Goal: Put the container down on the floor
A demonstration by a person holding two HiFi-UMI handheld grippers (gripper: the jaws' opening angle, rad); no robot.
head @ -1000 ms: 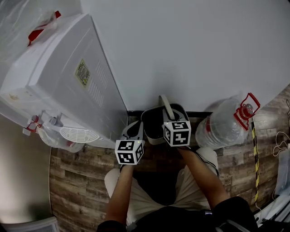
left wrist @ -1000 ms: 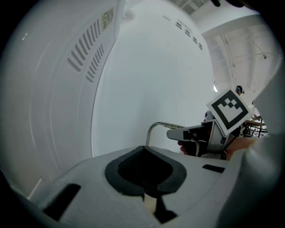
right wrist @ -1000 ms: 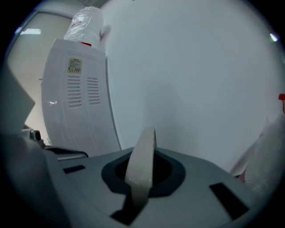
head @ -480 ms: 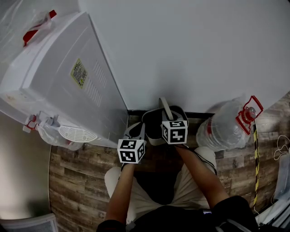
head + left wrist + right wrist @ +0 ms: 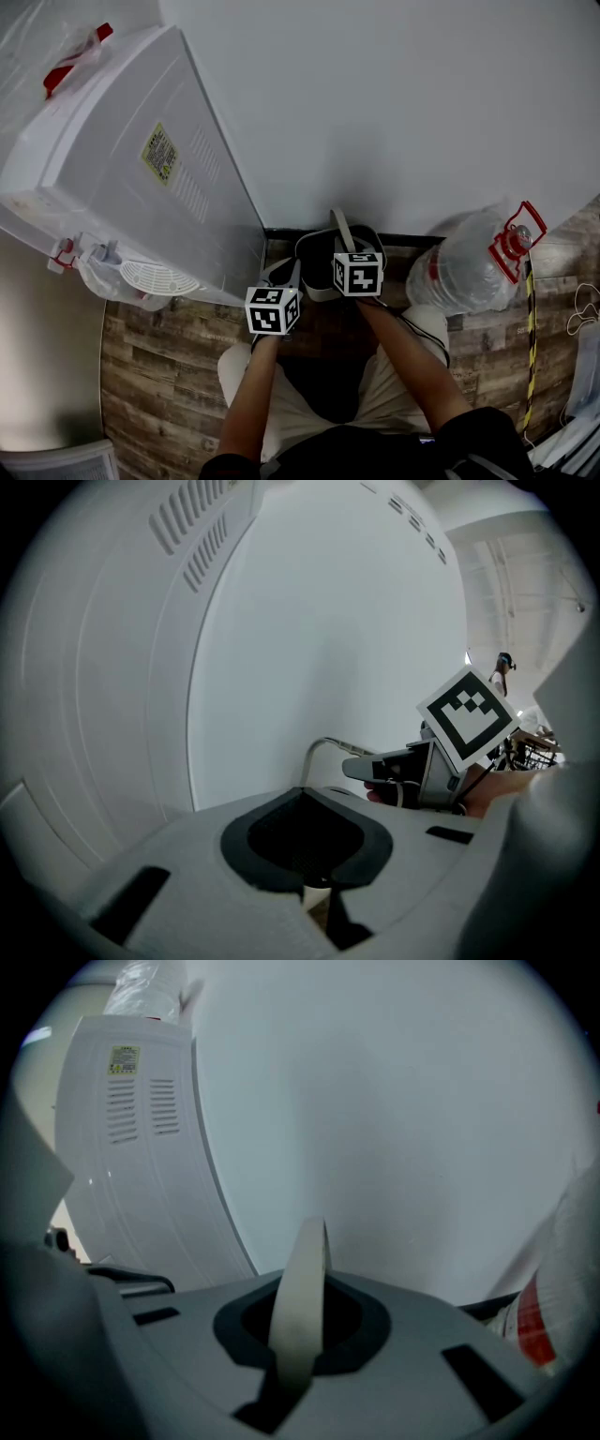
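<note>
The container (image 5: pixel 315 287) is a grey bin with a dark inside and a pale strap handle (image 5: pixel 338 228). It hangs low over the wooden floor, against the wall between a water dispenser and a bottle. My right gripper (image 5: pixel 348 247) is shut on the handle, which runs up between its jaws in the right gripper view (image 5: pixel 302 1297). My left gripper (image 5: pixel 286 274) sits at the container's left rim. Its jaws stand closed on a small beige edge (image 5: pixel 315 893), and the rest of the container is hidden there. The right gripper (image 5: pixel 377 770) shows beside it.
A white water dispenser (image 5: pixel 141 169) stands close on the left, and its side fills the left gripper view. A large clear water bottle (image 5: pixel 464 264) with a red cap lies on the right. The white wall (image 5: pixel 394 112) is directly behind. The person's knees are just below the grippers.
Both grippers and the container have sunk a little toward the floor, so the marker cubes look smaller. Both grips look unchanged.
</note>
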